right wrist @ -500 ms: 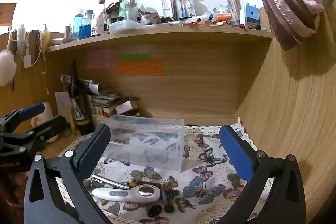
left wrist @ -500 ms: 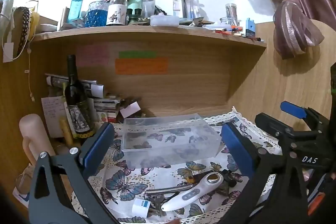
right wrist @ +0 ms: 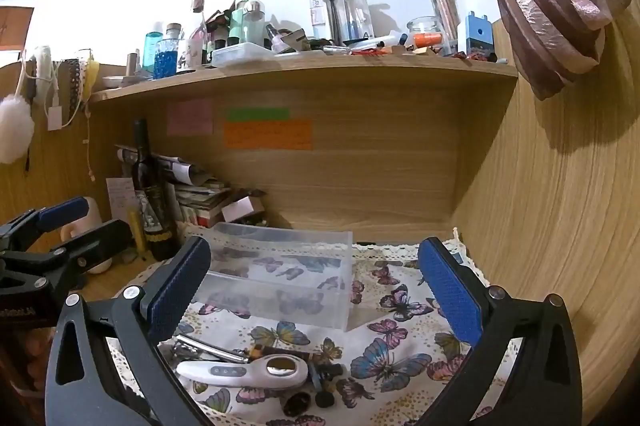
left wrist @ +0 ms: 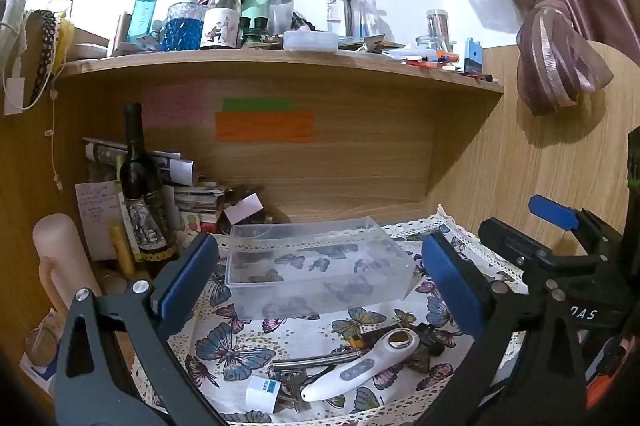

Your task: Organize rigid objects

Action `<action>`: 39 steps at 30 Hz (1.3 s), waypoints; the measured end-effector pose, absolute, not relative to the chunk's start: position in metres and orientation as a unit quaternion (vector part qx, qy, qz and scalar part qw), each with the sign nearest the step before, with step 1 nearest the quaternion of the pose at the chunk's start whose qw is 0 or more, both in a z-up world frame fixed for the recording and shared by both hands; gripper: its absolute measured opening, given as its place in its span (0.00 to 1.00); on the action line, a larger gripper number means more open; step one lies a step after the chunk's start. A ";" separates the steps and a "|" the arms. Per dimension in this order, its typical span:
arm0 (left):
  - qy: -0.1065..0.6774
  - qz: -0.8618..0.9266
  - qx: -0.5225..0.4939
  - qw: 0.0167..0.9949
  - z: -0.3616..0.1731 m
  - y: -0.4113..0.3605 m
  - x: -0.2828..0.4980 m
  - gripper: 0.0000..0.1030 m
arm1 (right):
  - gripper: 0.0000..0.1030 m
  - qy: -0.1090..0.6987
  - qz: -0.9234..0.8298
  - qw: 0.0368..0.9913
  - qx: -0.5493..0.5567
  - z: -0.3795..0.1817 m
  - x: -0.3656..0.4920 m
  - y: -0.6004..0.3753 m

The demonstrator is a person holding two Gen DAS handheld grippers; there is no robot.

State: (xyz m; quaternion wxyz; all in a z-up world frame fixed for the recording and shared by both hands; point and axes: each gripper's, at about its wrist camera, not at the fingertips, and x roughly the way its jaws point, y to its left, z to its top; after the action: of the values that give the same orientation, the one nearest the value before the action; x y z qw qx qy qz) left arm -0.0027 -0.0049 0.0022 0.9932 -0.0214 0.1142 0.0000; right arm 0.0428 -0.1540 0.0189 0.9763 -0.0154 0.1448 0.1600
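Almost nothing is changing since half a second ago: I am still holding both tongs, left (left wrist: 320,282) and right (right wrist: 314,286), released and empty, above the white thermometer (right wrist: 244,372) before the clear box (left wrist: 316,258), so sorting is yet to begin.

Little lettering can be read — most is blurred.

White letters "DAS" are seen on the black body of the right gripper (left wrist: 556,222) in the left wrist view. The notes (left wrist: 264,126) on the back panel and the wine bottle (left wrist: 142,186) label carry writing — none of it can be made out.
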 end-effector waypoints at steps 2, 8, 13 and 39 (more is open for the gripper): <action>0.115 0.000 -0.027 0.993 0.001 -0.001 -0.002 1.00 | 1.00 0.147 0.160 0.976 -0.017 0.021 0.045 -0.152; 0.115 -0.001 -0.027 0.993 0.000 0.000 -0.002 1.00 | 1.00 0.146 0.160 0.976 -0.016 0.021 0.045 -0.153; 0.115 0.000 -0.028 0.993 0.000 -0.001 -0.002 1.00 | 1.00 0.146 0.159 0.976 -0.016 0.021 0.046 -0.152; 0.116 -0.001 -0.029 0.993 0.000 0.002 0.000 1.00 | 1.00 0.150 0.163 0.975 -0.015 0.021 0.046 -0.152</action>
State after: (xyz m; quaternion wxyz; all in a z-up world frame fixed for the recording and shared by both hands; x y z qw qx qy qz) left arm -0.0005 0.0020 0.0002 0.9929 -0.0293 0.1155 -0.0008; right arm 0.0464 -0.1516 0.0210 0.9751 -0.0152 0.1496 0.1627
